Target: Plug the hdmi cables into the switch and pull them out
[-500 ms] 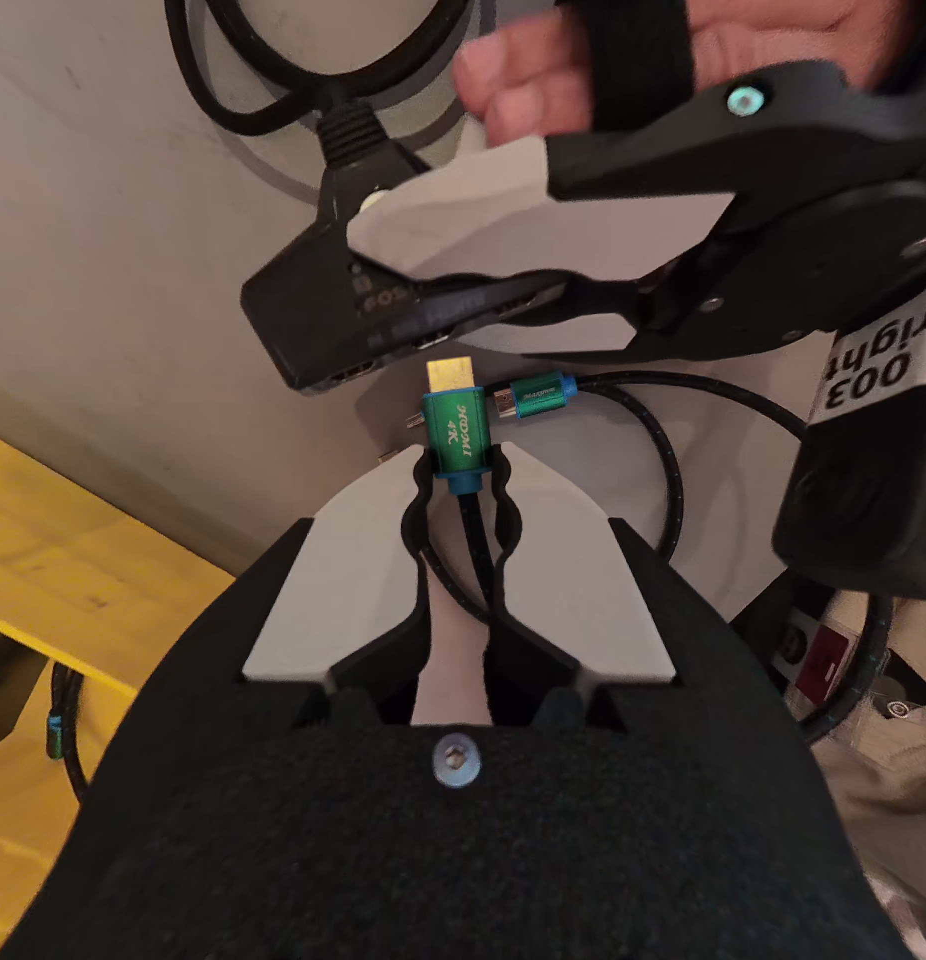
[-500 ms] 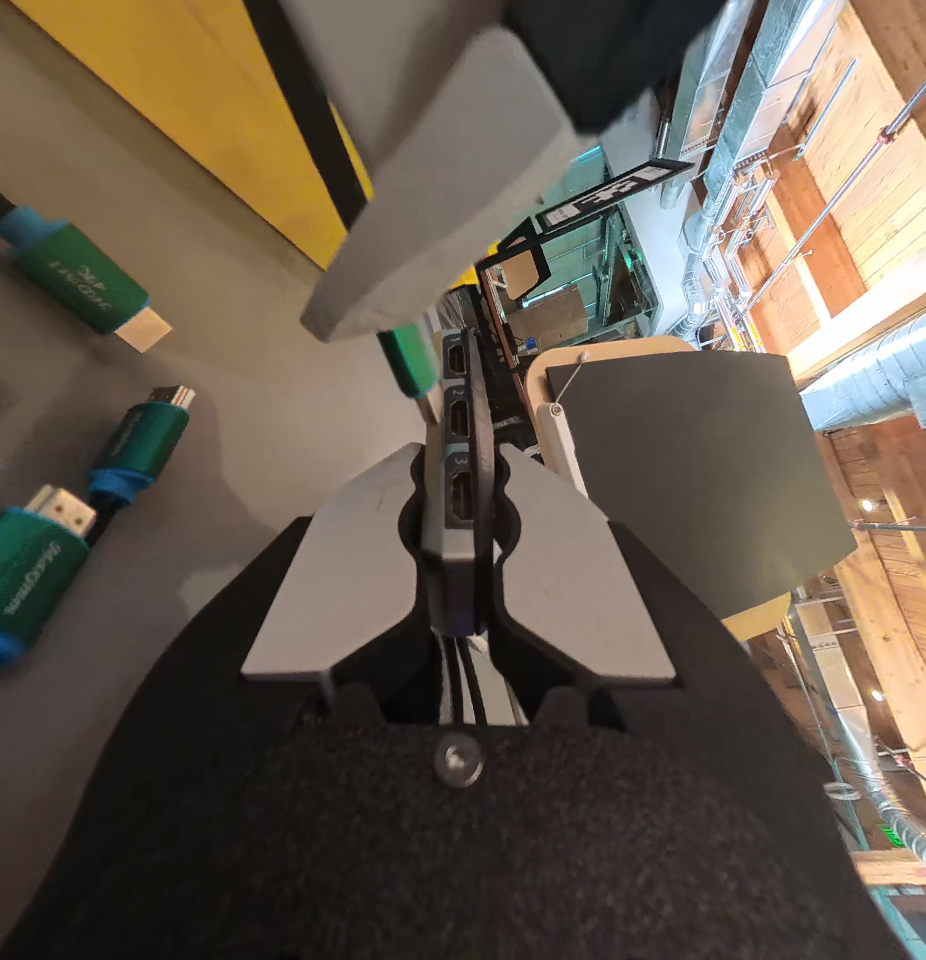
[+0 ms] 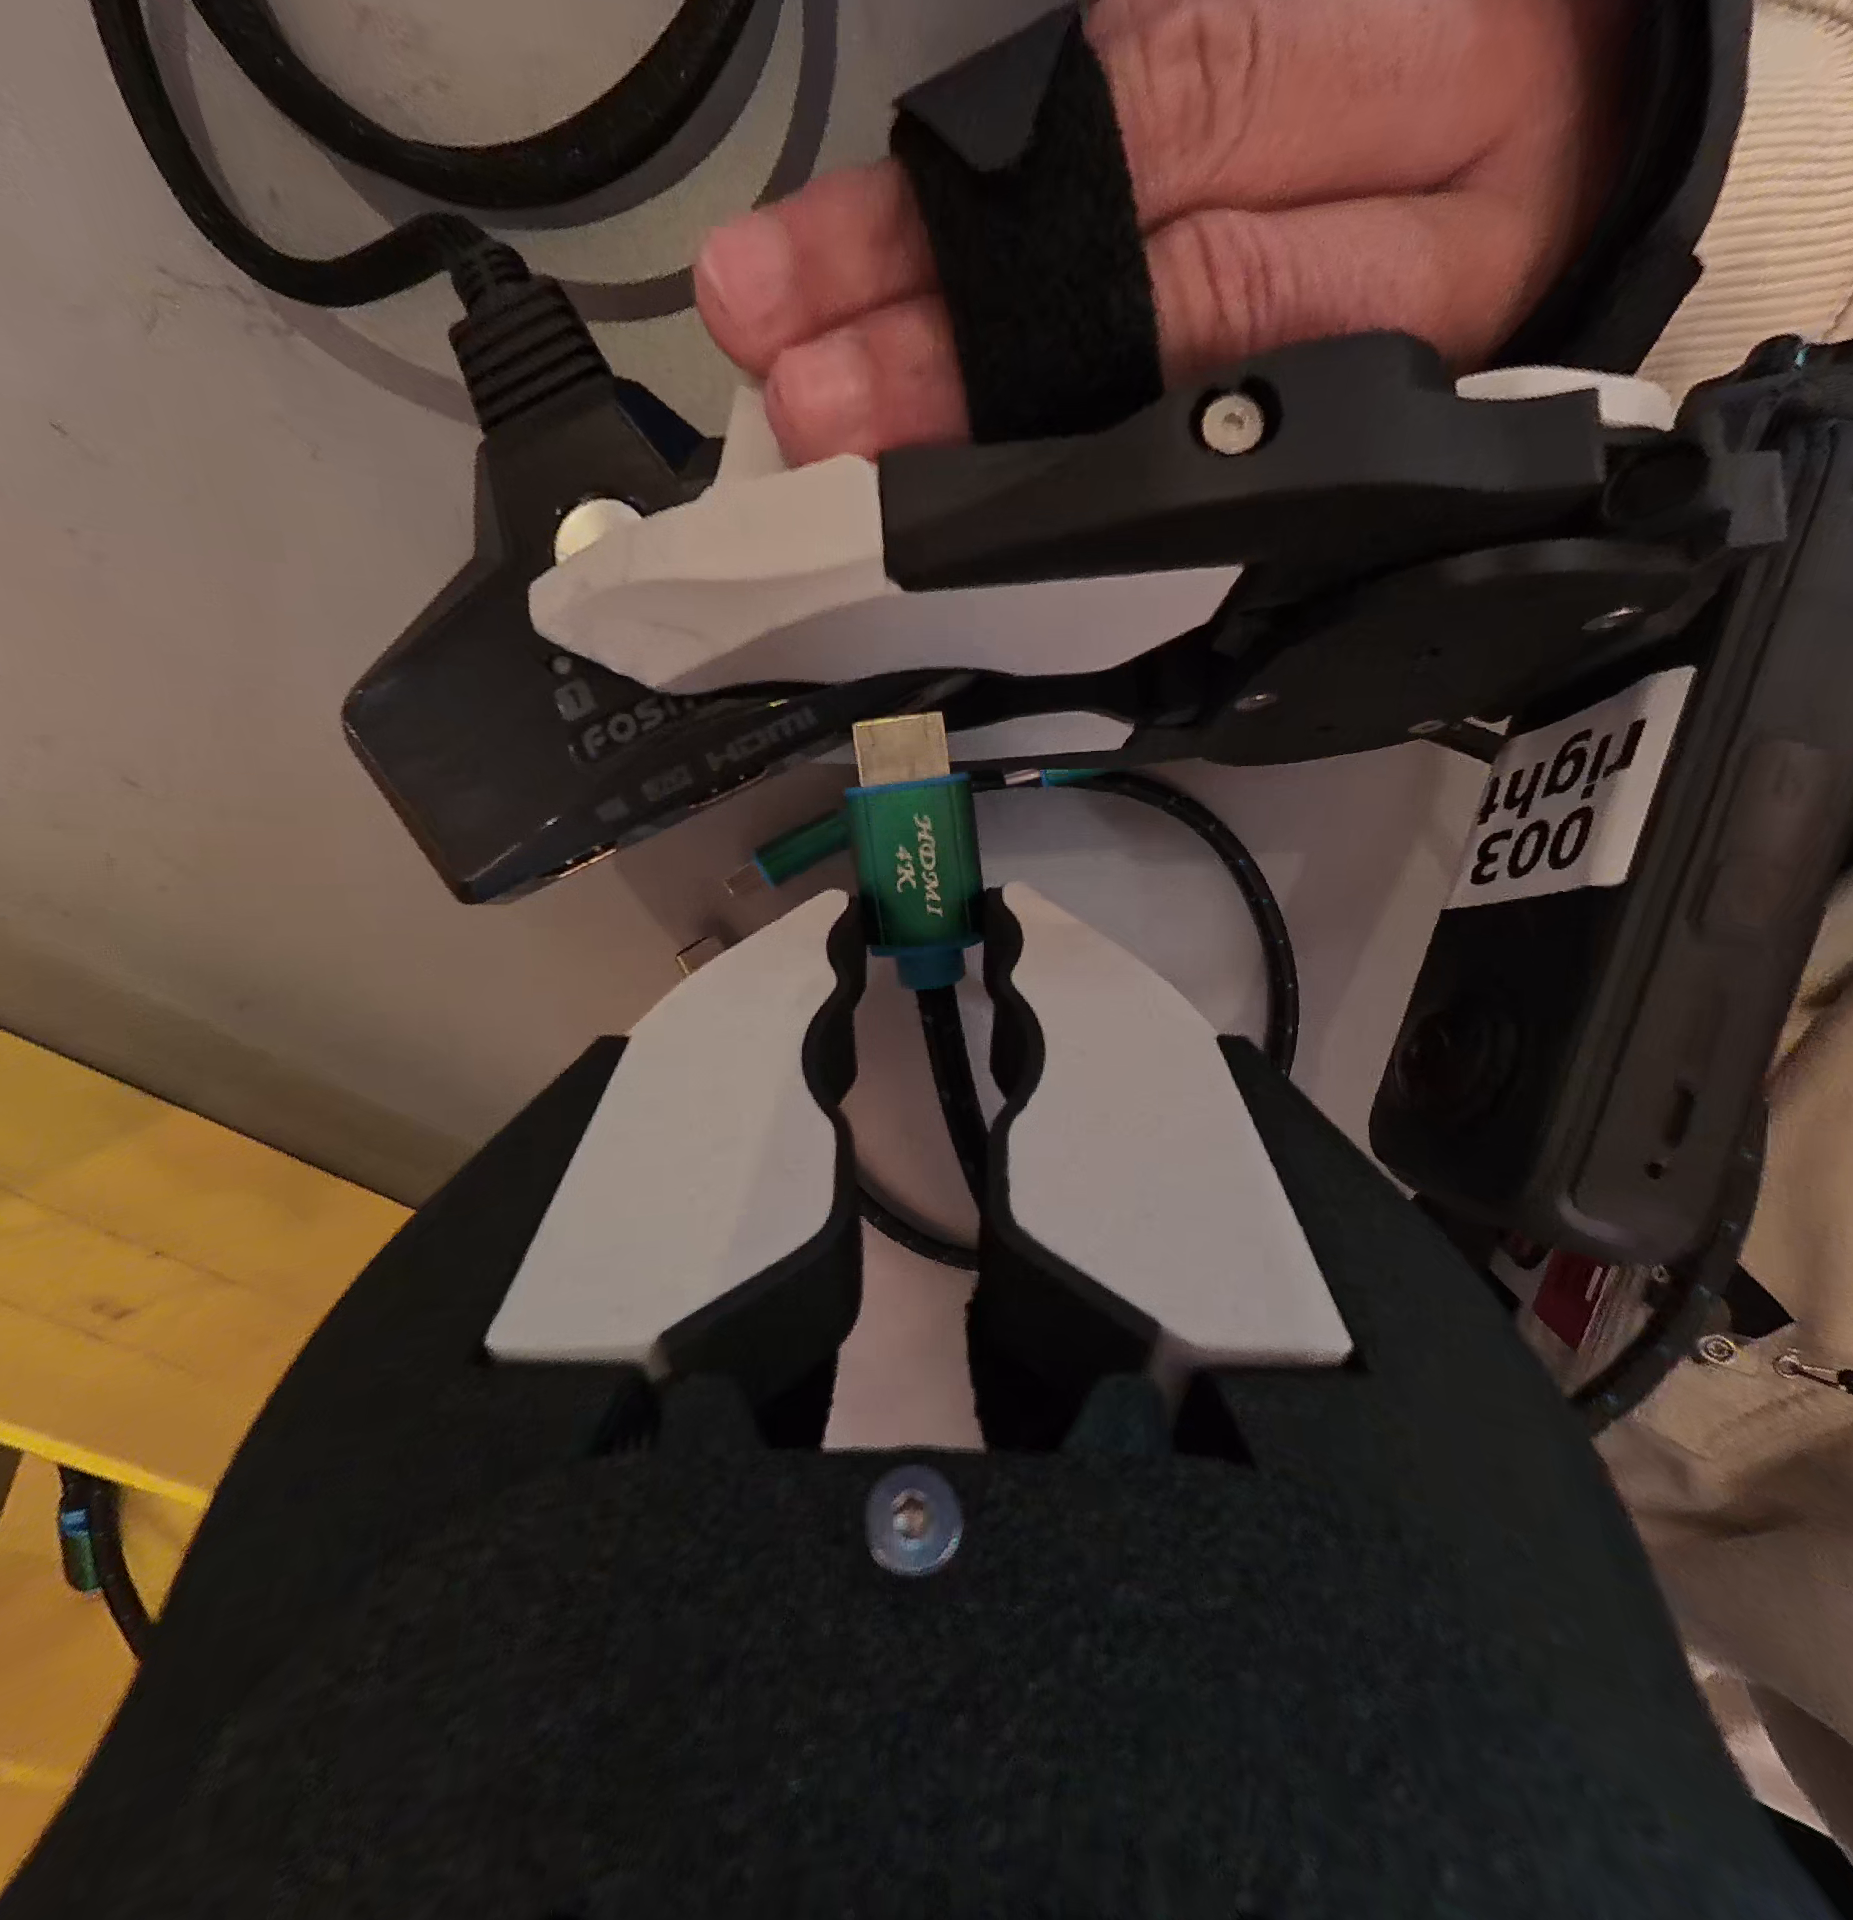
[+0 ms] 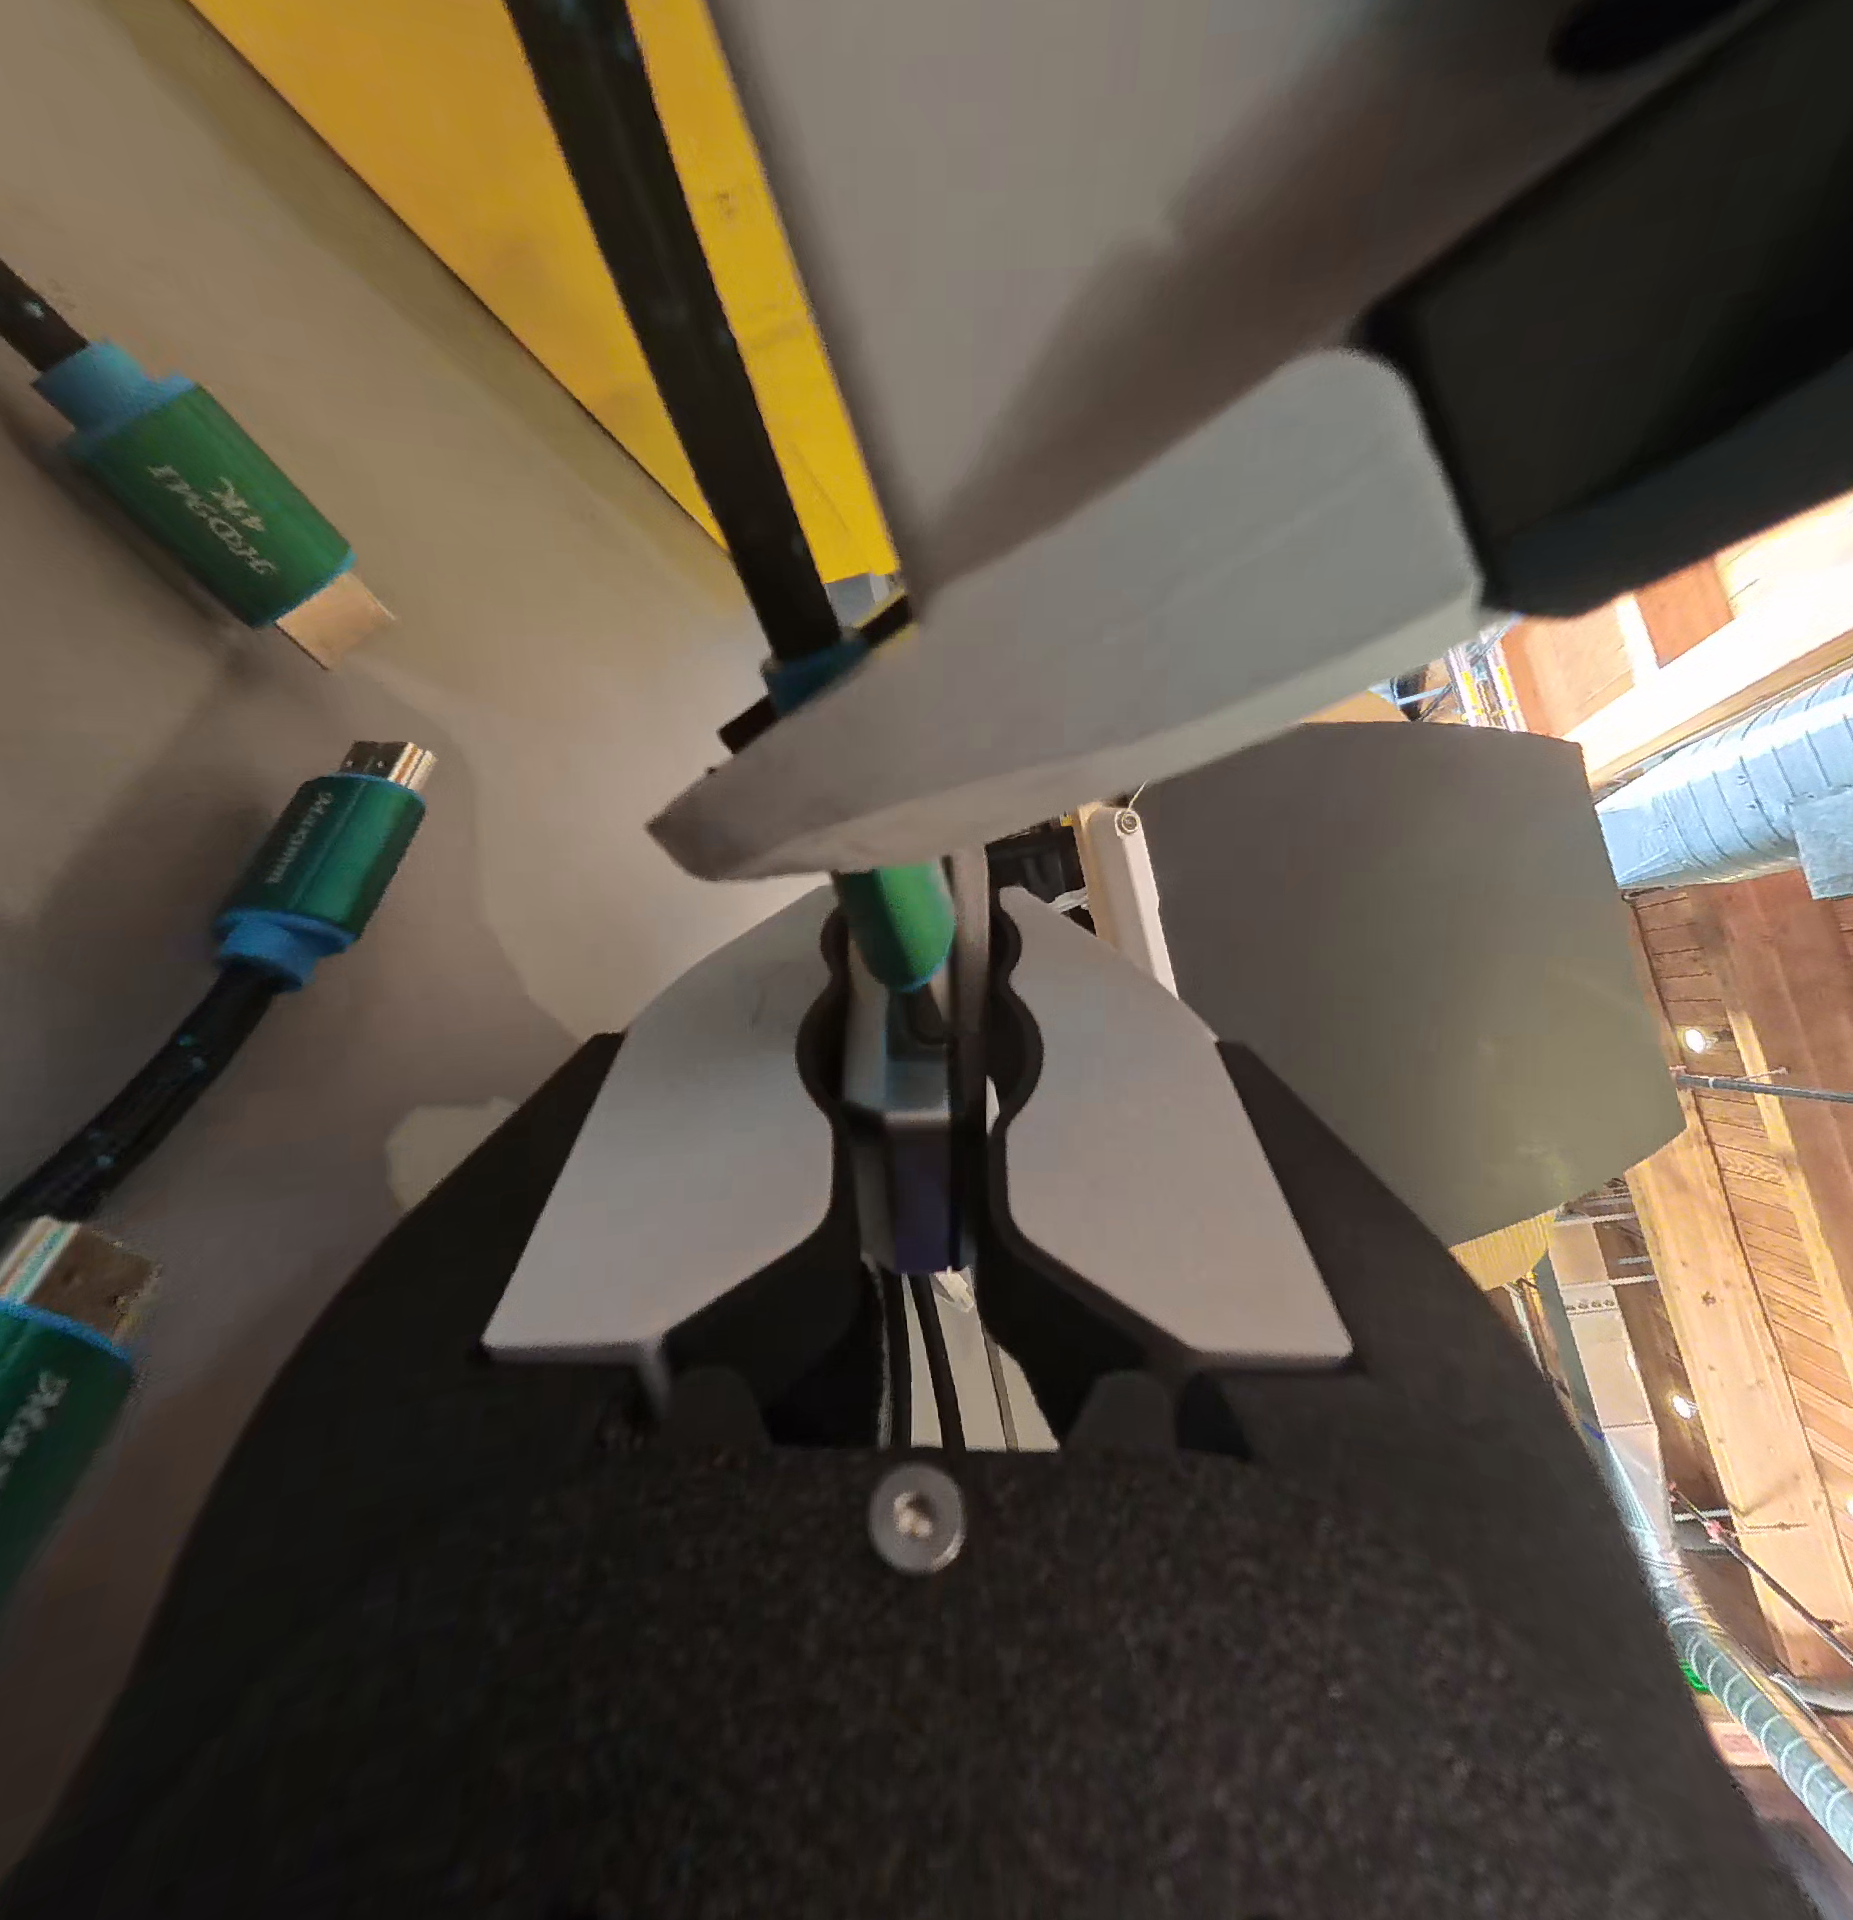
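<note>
My left gripper (image 3: 920,899) is shut on a green HDMI plug (image 3: 909,868) with its gold tip pointing up. The tip meets the port edge of the black switch (image 3: 506,758); most of the tip still shows. The right gripper's white fingers (image 3: 797,613) clamp the switch from the right. In the right wrist view my right gripper (image 4: 922,914) is shut on the switch (image 4: 901,1143), seen edge-on. The green plug (image 4: 891,925) sits at its port side, under the left gripper's finger (image 4: 1057,707).
Three loose green HDMI plugs (image 4: 215,509), (image 4: 324,862), (image 4: 28,1423) lie on the grey table at left. The switch's black cable (image 3: 382,177) loops behind it. A yellow wooden surface (image 3: 122,1247) lies at lower left. A person's hand (image 3: 1265,208) holds the right gripper. Spacing between my two grippers at the tips: around 7 centimetres.
The left gripper has carried the green plug up to the switch, closing the small gap. The right gripper and switch sit closer in view and lower toward the plug.
</note>
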A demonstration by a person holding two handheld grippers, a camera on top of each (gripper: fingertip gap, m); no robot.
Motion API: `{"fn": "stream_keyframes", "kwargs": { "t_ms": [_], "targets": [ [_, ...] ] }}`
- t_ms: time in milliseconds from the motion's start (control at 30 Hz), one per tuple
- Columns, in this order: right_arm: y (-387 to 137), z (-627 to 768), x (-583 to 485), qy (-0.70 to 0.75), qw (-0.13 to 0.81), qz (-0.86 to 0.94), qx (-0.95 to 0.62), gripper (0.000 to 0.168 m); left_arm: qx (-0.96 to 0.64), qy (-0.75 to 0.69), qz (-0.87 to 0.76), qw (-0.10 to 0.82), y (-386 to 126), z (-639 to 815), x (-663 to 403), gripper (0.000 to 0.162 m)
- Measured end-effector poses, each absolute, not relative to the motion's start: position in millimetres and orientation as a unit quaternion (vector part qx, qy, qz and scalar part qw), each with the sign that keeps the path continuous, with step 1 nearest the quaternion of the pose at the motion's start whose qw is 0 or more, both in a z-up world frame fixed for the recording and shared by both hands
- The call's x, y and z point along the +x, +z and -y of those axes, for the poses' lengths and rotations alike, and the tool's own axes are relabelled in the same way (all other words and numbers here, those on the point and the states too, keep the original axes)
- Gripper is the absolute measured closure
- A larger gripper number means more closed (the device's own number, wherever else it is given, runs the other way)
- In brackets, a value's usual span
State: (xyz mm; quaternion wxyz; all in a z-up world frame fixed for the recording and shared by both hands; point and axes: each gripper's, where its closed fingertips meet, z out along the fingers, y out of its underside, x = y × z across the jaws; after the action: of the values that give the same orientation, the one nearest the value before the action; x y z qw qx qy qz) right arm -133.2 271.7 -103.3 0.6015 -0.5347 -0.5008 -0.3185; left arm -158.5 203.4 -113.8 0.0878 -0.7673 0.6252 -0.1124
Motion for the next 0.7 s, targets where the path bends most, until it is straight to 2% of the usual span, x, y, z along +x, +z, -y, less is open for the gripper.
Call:
{"fn": "stream_keyframes", "kwargs": {
  "t_ms": [700],
  "targets": [
    [-116, -274, -136, -0.378, 0.549, 0.523, -0.531, 0.147, -0.820, -0.122, -0.554, 0.070, -126, -204, -157, 0.141]
  ]
}}
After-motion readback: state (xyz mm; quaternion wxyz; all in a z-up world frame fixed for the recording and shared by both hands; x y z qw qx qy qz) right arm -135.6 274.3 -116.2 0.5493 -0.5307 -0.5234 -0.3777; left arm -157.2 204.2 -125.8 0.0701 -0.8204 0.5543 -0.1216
